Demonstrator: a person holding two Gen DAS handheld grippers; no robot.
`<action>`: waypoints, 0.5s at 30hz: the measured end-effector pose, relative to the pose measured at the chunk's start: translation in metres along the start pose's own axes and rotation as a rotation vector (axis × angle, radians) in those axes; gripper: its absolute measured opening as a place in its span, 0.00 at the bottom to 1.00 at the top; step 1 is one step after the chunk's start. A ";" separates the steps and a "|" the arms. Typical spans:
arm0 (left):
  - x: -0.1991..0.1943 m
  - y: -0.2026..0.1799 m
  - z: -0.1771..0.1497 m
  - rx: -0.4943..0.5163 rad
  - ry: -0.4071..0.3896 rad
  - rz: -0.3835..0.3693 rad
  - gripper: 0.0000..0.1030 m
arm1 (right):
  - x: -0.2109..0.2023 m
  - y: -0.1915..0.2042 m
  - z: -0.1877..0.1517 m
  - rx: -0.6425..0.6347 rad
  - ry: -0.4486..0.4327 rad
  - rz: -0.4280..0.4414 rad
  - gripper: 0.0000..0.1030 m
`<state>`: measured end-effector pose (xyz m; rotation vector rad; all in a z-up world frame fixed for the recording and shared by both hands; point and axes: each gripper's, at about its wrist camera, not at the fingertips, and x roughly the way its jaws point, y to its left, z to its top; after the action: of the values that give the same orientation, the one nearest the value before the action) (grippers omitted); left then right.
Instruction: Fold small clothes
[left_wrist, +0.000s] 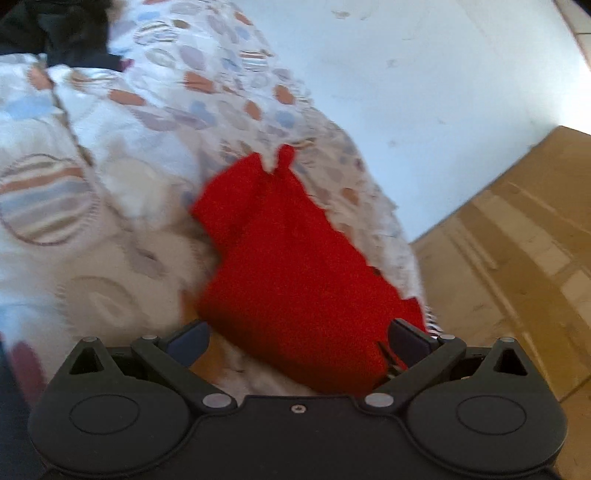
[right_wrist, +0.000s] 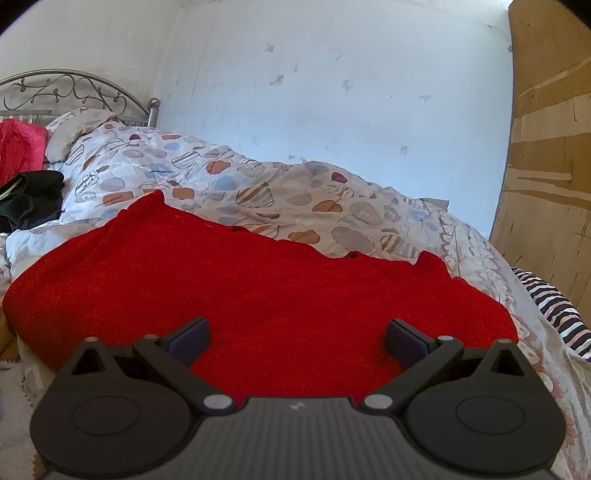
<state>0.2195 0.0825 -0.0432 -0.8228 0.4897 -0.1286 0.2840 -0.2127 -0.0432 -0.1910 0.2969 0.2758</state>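
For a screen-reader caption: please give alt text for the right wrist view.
A red knit garment lies spread on a patterned quilt, with the right gripper just above it, jaws open and holding nothing. Behind are a metal headboard and a scuffed white wall.

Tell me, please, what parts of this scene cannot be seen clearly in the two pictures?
- Red garment: right wrist view, near edge hidden behind the right gripper; its type is unclear.
- Red garment: left wrist view, motion blur hides its folds; the left gripper covers its near end.
- Black clothes: right wrist view, cut by the left edge.
- Striped cloth: right wrist view, cut by the right edge.
- Duvet: left wrist view, pattern blurred.
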 end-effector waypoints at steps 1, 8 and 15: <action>0.004 -0.001 -0.001 0.004 0.011 0.001 0.99 | 0.000 0.000 0.000 0.000 0.000 0.000 1.00; 0.033 0.010 -0.011 -0.153 0.028 0.035 0.99 | -0.001 0.000 0.000 -0.002 -0.004 -0.003 1.00; 0.037 0.009 -0.017 -0.145 -0.001 0.068 0.99 | -0.003 0.003 -0.001 -0.011 -0.016 -0.013 1.00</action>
<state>0.2434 0.0666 -0.0727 -0.9469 0.5296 -0.0299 0.2806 -0.2111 -0.0437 -0.2017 0.2787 0.2663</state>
